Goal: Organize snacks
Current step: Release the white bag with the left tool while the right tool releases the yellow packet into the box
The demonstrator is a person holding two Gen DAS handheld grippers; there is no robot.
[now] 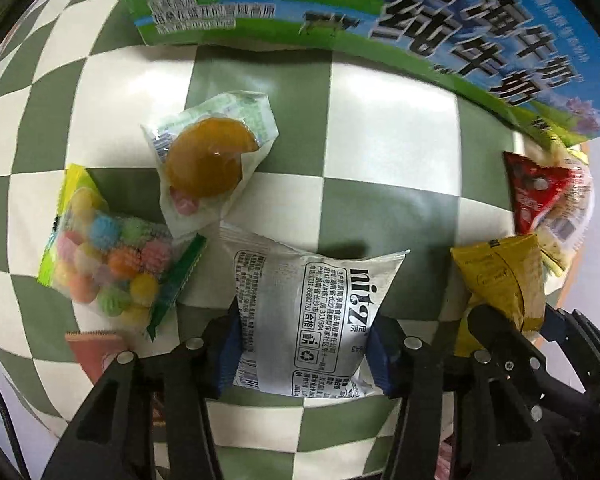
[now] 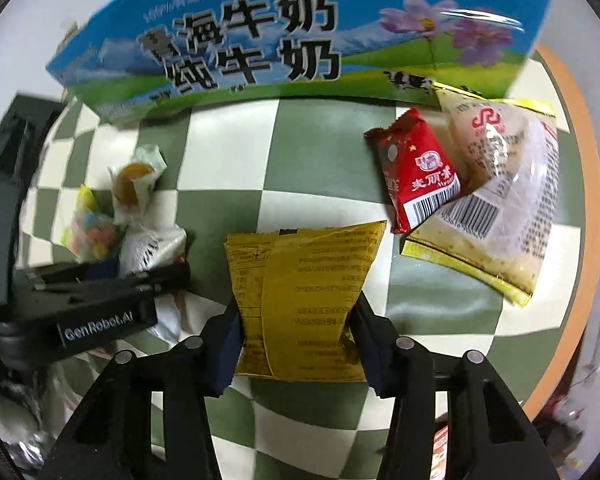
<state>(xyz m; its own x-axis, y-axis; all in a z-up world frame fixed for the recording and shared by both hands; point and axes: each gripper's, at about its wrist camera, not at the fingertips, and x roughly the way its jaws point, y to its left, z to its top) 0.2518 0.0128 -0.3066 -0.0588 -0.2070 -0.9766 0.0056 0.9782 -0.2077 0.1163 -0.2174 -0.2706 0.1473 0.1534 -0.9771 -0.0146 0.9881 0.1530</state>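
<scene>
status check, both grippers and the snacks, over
Left gripper shut on white packet. Right gripper shut on yellow packet. Milk box stands behind; nothing between.

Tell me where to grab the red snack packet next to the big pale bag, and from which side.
Take the red packet across its narrow middle, coming straight down from above. It lies flat on the checked cloth, its barcode end overlapping the pale bag, so I'd close on the long edges nearer the crimped top end, clear of that overlap.
</scene>
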